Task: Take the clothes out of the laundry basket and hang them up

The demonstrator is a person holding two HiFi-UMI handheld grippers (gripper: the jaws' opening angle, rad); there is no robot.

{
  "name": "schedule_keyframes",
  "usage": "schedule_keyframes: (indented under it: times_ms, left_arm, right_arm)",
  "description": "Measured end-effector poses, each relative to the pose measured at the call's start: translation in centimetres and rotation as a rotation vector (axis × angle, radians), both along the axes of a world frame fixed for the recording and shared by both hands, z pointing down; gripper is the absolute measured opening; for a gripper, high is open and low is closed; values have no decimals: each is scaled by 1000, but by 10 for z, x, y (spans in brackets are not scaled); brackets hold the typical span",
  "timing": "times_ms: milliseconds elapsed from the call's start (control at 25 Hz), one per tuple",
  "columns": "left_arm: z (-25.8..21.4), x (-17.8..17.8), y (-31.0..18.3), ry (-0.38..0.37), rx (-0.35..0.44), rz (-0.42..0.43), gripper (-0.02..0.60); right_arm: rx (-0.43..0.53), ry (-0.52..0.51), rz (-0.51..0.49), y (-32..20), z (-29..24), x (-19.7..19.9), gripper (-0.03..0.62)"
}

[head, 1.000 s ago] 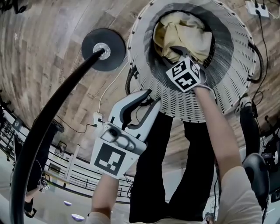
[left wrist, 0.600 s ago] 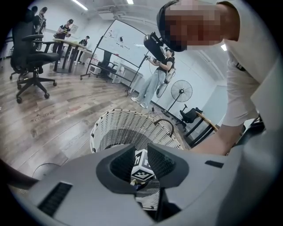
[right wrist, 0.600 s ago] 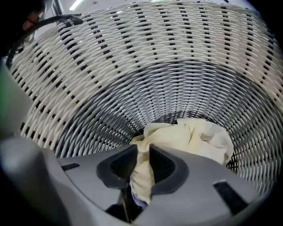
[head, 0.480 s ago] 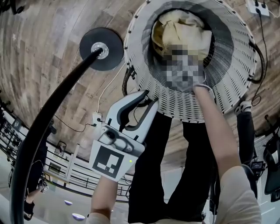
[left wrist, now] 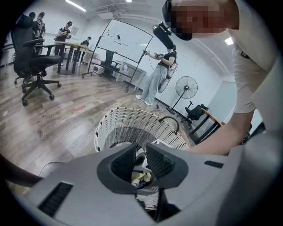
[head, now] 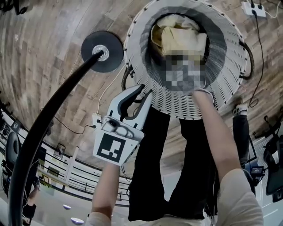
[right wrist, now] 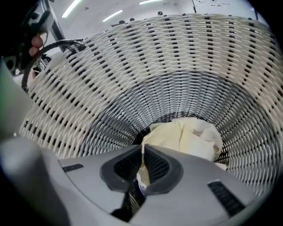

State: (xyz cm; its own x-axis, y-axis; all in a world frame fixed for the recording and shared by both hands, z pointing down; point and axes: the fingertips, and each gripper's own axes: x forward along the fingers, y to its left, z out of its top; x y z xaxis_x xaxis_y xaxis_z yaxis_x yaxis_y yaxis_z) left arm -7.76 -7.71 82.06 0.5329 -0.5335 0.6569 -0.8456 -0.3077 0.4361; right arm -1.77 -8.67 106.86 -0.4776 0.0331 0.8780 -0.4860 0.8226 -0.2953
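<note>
A white wicker laundry basket [head: 230, 39] stands on the wood floor, with a pale yellow garment [head: 181, 37] crumpled at its bottom. My right gripper [right wrist: 142, 152] reaches down into the basket. Its jaws have just been closing and now pinch a fold of the yellow garment [right wrist: 190, 137]. In the head view a mosaic patch covers that gripper. My left gripper [head: 145, 92] hovers outside the basket's near rim and points toward the basket [left wrist: 119, 121]. Its jaws have just been closing a little. A narrow gap remains between them, with nothing in it.
A black round stand base [head: 102, 50] with a curved black pole [head: 48, 128] sits left of the basket. A power strip [head: 253, 9] and cables lie beyond it. An office chair [left wrist: 35, 57], a fan [left wrist: 185, 86] and several people stand farther off.
The right gripper has closed on the yellow cloth inside the basket and risen slightly. The left gripper has kept its place beside the rim.
</note>
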Motion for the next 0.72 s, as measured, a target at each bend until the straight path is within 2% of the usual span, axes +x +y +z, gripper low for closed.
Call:
schedule_keyframes:
  times_ms: [320, 720]
  left_arm:
    - [-29, 10, -13, 0, 16, -12, 81]
    - [-88, 24, -28, 6, 98, -35, 82]
  right_arm:
    - [0, -12, 37, -4, -53, 22, 21]
    - [57, -40, 69, -26, -151, 53, 20]
